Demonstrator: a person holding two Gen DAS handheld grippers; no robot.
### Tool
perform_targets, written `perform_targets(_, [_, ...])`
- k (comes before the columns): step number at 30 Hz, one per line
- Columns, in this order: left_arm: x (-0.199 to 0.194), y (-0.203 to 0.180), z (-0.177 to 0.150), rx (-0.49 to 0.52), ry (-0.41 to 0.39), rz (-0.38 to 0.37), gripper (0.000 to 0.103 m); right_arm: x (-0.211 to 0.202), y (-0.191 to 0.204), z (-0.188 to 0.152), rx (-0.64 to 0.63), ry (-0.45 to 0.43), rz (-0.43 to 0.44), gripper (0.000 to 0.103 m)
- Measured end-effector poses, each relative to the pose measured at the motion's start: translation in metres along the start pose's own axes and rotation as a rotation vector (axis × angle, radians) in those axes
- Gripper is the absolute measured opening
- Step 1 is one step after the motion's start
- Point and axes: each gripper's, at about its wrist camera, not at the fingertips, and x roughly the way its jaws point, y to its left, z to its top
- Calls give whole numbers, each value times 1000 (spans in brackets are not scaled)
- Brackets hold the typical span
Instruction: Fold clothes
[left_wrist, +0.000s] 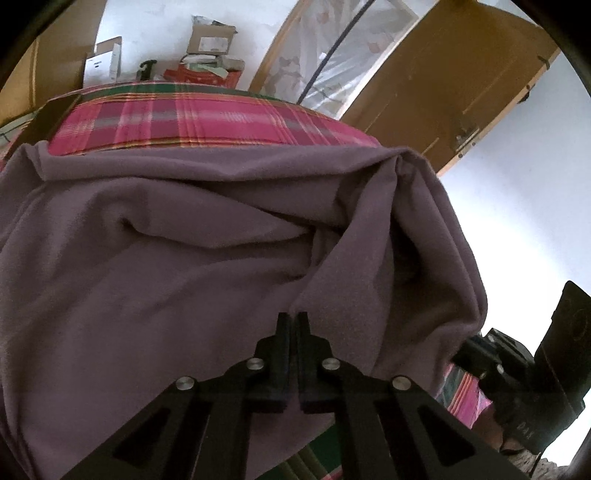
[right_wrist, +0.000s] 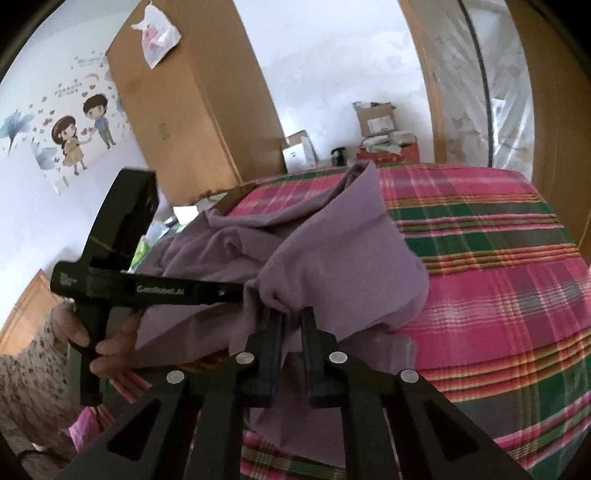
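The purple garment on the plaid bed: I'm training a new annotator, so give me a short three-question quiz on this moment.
1. True or false: the left gripper is shut on the purple garment.
2. The right gripper pinches: A) the plaid bedspread, B) a bunched fold of the garment, C) nothing.
3. In the right wrist view, what holds the other gripper's handle?

Key
1. True; its jaws are closed on a fold.
2. B.
3. A hand at the left, with a patterned sleeve.

White walls (right_wrist: 325, 74), wooden wardrobe (right_wrist: 192, 110), cartoon wall stickers (right_wrist: 81, 133), plaid-covered bed (right_wrist: 498, 280).
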Motion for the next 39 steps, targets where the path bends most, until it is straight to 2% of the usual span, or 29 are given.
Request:
perform_targets(1, [-1, 1, 2, -7, -9, -2, 2, -3, -2, 2, 2, -13, -11, 5])
perform_targets(4, [-9, 6, 5, -20, -33, -3, 2, -19, -16, 11, 23, -72, -70, 4])
perform_targets(7, [-14, 7, 3, -30, -51, -3, 2, -28, -32, 22, 57, -91, -96, 3])
perform_targets(10, [-14, 7, 3, -36, -57, -8, 2, -28, -37, 19, 81, -54, -7, 7])
perform_targets(13, [-14, 9, 0, -43, -49, -3, 2, -28, -28, 6, 46, -39, 43, 11])
perform_targets(14, [-14, 9, -1, -48, -48, -1, 3, -26, -22, 1, 34, -27, 65, 14])
perform_targets(16, [-14, 10, -3, -60, -46, 0, 3, -24, -11, -7, 2, -17, 108, 29])
perform_targets(17, [-14, 10, -5, -64, -46, 2, 3, -24, -6, -10, -16, -13, 120, 32])
perform_targets(21, [-15, 9, -8, -69, -45, 4, 3, -21, 7, -18, -62, -3, 142, 33])
perform_targets(25, [-14, 9, -11, -76, -43, 6, 3, -13, 8, -23, -51, 8, 151, 33])
perform_targets(27, [-15, 9, -12, -75, -38, 4, 3, -9, 7, -23, -48, 9, 133, 30])
perform_targets(28, [-15, 9, -13, -77, -38, 5, 3, -7, 6, -23, -42, 11, 133, 18])
perform_targets(31, [-15, 13, -14, -88, -36, 9, 3, -4, 3, -21, -19, 14, 144, 4])
perform_targets(37, [-12, 15, -17, -99, -31, 10, 3, 1, -6, -19, 53, 25, 153, 3])
perform_targets(39, [-11, 14, -19, -95, -27, 10, 3, 3, -4, -17, 51, 37, 153, 6])
